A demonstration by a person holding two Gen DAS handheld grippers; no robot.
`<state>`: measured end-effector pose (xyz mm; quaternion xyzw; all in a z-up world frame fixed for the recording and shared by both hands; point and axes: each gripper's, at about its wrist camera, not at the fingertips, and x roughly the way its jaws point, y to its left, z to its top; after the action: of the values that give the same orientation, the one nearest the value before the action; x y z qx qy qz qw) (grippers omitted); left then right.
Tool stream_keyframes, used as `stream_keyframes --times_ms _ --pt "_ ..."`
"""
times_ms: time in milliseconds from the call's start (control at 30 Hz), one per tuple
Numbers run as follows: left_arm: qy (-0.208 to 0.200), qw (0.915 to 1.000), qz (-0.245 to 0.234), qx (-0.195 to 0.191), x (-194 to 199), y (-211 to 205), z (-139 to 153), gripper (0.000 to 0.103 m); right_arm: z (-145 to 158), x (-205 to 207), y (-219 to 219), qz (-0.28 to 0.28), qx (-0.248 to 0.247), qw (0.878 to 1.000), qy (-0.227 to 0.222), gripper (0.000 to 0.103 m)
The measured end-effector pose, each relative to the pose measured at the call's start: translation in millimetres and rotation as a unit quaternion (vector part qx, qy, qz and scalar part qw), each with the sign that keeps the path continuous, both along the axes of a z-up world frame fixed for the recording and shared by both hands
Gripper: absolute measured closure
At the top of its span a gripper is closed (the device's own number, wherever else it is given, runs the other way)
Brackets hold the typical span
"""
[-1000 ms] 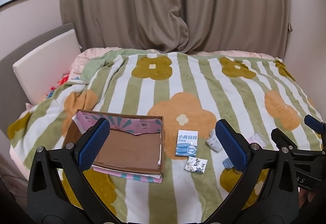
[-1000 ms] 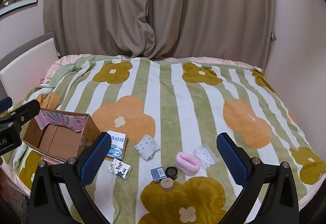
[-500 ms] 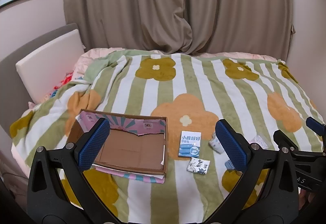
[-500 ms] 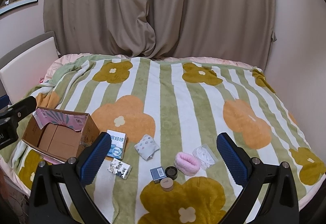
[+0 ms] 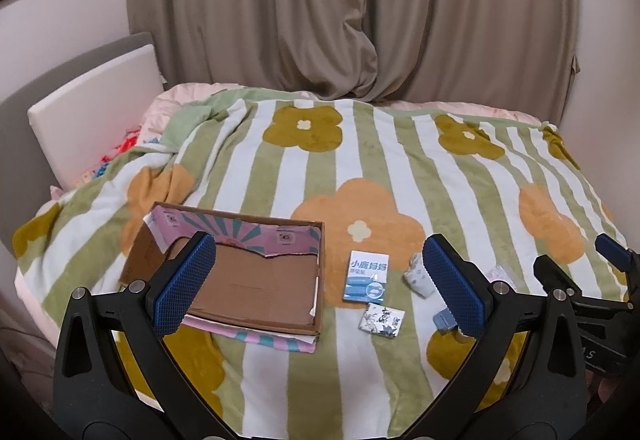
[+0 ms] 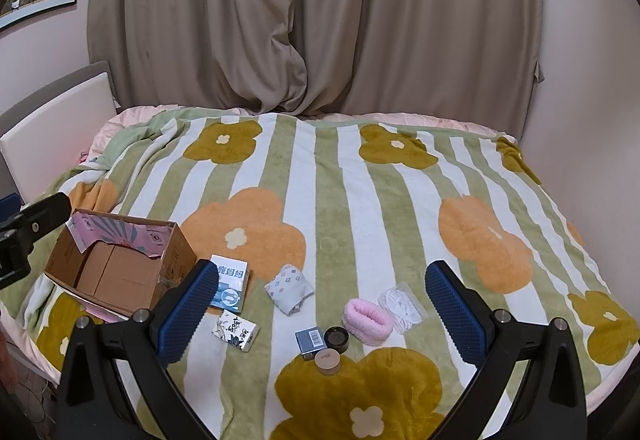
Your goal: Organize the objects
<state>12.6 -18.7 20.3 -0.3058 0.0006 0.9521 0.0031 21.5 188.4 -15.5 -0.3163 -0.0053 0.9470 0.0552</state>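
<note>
An open cardboard box [image 5: 248, 288] [image 6: 120, 272] lies on the striped flower blanket at the left. Right of it lie a blue-white packet [image 5: 366, 276] [image 6: 230, 286], a patterned tissue pack [image 5: 382, 321] [image 6: 236, 330], a folded patterned cloth [image 6: 289, 287], a small dark box [image 6: 310, 340], a black round lid [image 6: 336, 337], a tan round pot [image 6: 327, 361], a pink fluffy band [image 6: 366, 320] and a clear bag of white cord [image 6: 402, 306]. My left gripper [image 5: 320, 284] is open and empty above the box edge. My right gripper [image 6: 320, 308] is open and empty above the small items.
The bed [image 6: 360, 200] fills the view, with a padded headboard [image 5: 92, 108] at the left, curtains [image 6: 312, 20] behind and a wall at the right. The right gripper's arm shows at the right edge of the left wrist view [image 5: 592, 292].
The left gripper has drifted slightly left and back, so the box and packets sit further right in its view. The right gripper has barely moved. Both stay open.
</note>
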Motion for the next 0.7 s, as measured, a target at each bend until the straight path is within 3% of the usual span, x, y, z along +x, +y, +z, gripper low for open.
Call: stream_keyframes --times_ms 700 --pt "0.007 1.0 -0.001 -0.001 3.0 -0.3 4.9 0.0 2.0 1.6 0.5 -0.001 -0.002 1.0 0.002 0.0"
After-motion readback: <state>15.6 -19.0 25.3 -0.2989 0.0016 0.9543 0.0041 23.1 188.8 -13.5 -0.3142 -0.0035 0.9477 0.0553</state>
